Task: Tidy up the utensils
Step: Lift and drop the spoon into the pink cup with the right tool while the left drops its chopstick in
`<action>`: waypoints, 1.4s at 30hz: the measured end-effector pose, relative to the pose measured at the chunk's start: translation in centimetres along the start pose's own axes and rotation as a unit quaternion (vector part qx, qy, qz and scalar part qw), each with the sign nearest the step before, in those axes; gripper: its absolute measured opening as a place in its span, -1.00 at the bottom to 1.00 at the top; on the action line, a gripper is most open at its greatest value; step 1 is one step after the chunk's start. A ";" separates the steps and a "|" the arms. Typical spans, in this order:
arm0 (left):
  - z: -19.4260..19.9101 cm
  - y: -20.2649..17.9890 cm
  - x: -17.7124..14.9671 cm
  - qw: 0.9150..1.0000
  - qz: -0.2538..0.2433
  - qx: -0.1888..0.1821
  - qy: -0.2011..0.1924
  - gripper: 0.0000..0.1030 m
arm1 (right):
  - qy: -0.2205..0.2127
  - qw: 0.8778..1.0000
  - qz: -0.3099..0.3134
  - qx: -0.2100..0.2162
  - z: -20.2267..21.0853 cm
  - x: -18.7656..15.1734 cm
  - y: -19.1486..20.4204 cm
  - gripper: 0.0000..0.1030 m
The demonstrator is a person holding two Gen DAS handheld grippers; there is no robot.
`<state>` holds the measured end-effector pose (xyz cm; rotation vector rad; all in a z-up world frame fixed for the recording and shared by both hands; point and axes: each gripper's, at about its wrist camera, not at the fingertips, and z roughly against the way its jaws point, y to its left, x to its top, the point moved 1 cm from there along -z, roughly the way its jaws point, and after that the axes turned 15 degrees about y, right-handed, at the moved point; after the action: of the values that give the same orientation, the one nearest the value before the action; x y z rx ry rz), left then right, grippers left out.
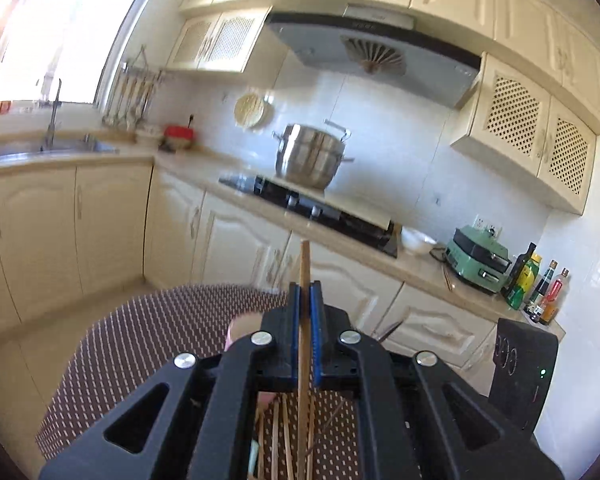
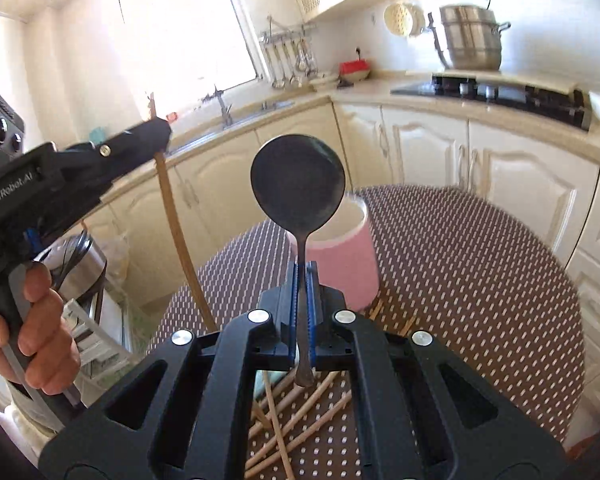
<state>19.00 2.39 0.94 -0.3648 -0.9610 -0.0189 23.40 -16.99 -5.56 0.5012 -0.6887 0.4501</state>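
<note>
l gripper [image 1: 305, 292]: fingers clamped narrow on single wooden chopstick [image 1: 304, 264], held upright above table [image 1: 140, 344]. r gripper [image 2: 305, 272]: fingers pinched on handle of dark metal spoon [image 2: 298, 184], bowl up, raised over table. pink cup [image 2: 344, 264] on table just behind spoon. loose chopsticks [image 2: 300, 420] scattered on dotted cloth under r gripper. person's hand [image 2: 40, 332] on l gripper grip.

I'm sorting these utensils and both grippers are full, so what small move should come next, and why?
Probably bring the right gripper forward and over the pink cup, turning the spoon handle-down before release. Its jaws are shut on the spoon's handle, bowl up, and the cup stands open just beyond. The left gripper holds one chopstick; more chopsticks lie loose on the table.
</note>
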 end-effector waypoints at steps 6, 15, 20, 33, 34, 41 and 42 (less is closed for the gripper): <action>1.4 -1.7 3.6 0.997 -0.033 0.029 -0.069 -0.91 | -0.046 0.999 -0.004 -0.011 1.7 3.1 -0.1 -0.92; 0.6 -1.7 6.5 0.987 -0.032 0.053 -0.150 -0.91 | -0.106 0.994 -0.008 -0.035 1.8 6.6 0.1 -0.92; 0.7 -1.3 7.1 0.977 -0.027 0.068 -0.200 -0.91 | -0.133 0.990 -0.012 -0.047 1.3 7.8 0.1 -0.92; -4.5 0.3 5.4 0.985 -0.036 0.082 -0.150 -0.90 | -0.108 0.992 -0.015 -0.065 -2.5 7.5 -0.5 -0.91; -5.0 0.6 5.1 0.986 -0.034 0.082 -0.139 -0.90 | -0.107 0.992 -0.016 -0.066 -2.7 7.4 -0.6 -0.91; -6.8 2.1 3.3 0.991 -0.026 0.085 -0.096 -0.88 | -0.096 0.993 -0.024 -0.069 -3.5 6.7 -0.6 -0.91; -7.0 2.3 3.1 0.992 -0.026 0.084 -0.091 -0.87 | -0.095 0.993 -0.024 -0.069 -3.6 6.7 -0.6 -0.91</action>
<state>26.78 2.78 -0.89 -0.1868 -1.1439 0.0480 30.06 -13.96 -3.53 0.4322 -0.8829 0.3086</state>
